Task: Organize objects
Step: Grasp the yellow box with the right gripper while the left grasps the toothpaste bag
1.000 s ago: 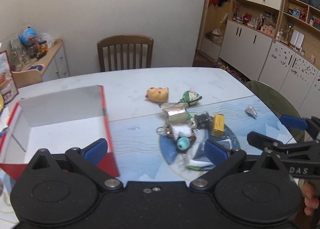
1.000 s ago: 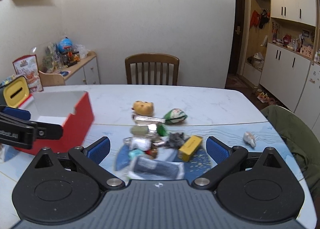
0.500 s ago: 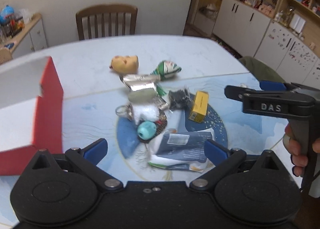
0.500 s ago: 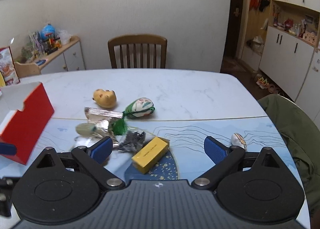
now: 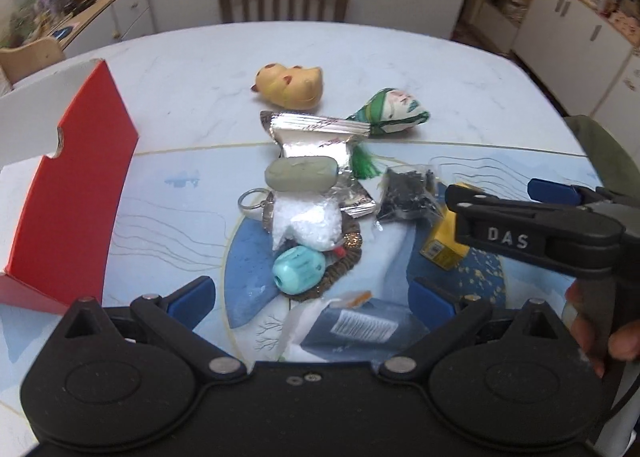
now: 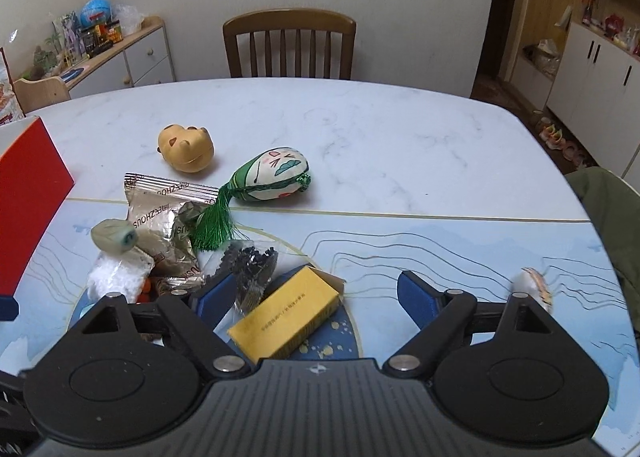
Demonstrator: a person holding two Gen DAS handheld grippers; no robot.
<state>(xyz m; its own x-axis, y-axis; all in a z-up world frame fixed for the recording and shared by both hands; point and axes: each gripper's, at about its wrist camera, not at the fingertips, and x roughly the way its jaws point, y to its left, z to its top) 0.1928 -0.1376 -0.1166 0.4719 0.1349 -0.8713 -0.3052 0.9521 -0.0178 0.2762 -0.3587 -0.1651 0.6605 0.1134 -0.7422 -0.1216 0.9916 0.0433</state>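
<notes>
**Two open grippers over a heap of small things**

The left gripper hangs with its blue pads wide apart and empty above the near end of the pile, a turquoise bead between them. Only the left wrist view shows that bead, a key ring, a white crumbly bag, a dark blue packet at the near edge, and the right gripper seen side-on with a hand on its grip. The right wrist view alone shows a small pale shell-like object, well apart on the right, and the printed face of the yellow box, which lies between that gripper's spread, empty pads.

The red box stands open at the left, just beside the pile; its inside is hidden in both views.

Farther off lie a silver foil packet, a pale green lump resting on it, a bag of black bits, a green tasselled pouch and a yellow animal toy. The table is white marble-patterned with a blue printed mat on its near half. A wooden chair stands at the far side, a cluttered sideboard far left, white cupboards right.
</notes>
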